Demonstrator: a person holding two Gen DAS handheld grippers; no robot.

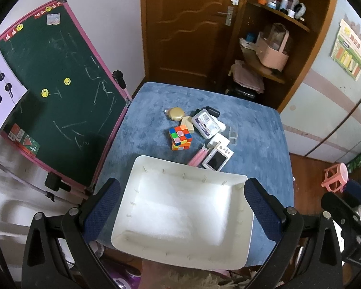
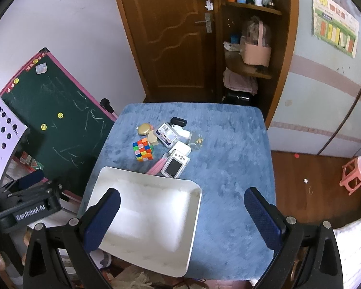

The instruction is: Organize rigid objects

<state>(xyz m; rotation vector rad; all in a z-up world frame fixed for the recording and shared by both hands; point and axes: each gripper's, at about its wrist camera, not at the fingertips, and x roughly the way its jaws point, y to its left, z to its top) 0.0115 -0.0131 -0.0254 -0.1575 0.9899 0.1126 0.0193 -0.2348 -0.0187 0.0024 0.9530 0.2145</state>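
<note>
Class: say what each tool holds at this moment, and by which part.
Nothing is held. The left tool and right tool are both open above the white tray; its inside shows nothing.

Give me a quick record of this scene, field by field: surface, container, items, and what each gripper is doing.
surface: blue table
container: white tray at the near edge, nothing in it
items: a cluster beyond the tray, with Rubik's cube, small camera, pink pen, round tan case, labelled box
left gripper: open, above the tray, holding nothing
right gripper: open, holding nothing
</note>
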